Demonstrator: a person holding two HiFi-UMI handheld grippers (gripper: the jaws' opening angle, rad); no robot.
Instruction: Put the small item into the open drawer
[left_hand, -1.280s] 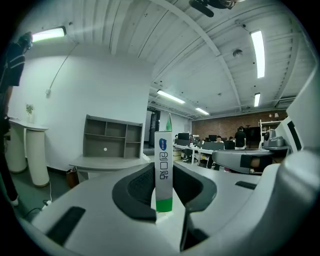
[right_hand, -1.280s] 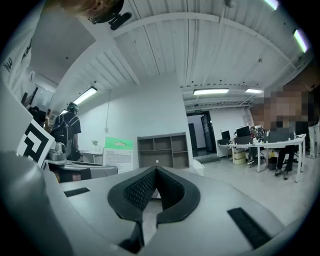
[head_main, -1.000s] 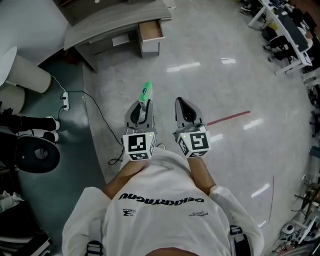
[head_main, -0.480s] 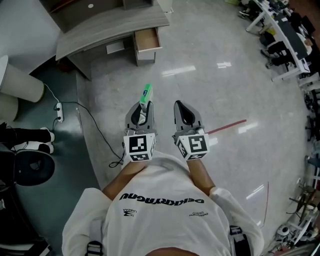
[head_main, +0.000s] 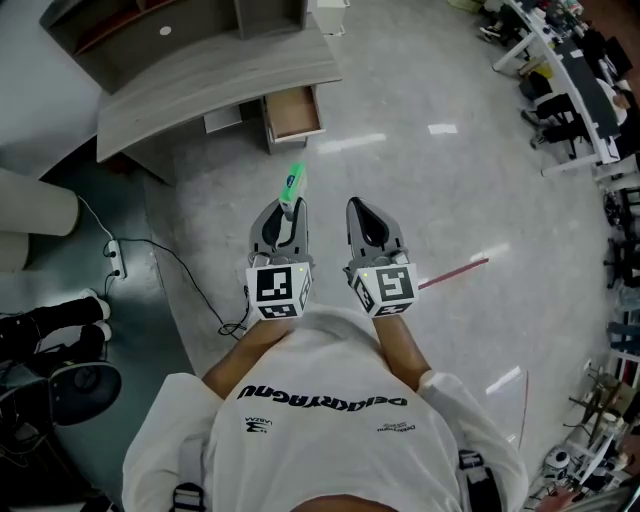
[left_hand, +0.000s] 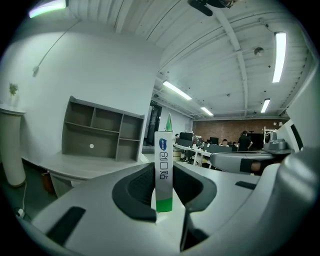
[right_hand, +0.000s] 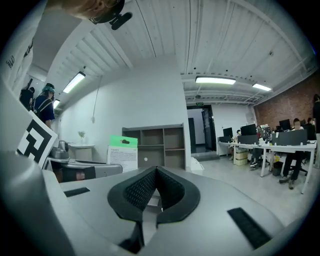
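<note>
Between pads of the left claw (head_main: 287, 209), a green-and-white packet (left_hand: 163, 167) stands clamped.

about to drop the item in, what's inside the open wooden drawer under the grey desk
From the head view, the open brown wooden drawer shows only its bare bottom; nothing in it can be made out. The curved grey desk top covers its rear part.
</note>
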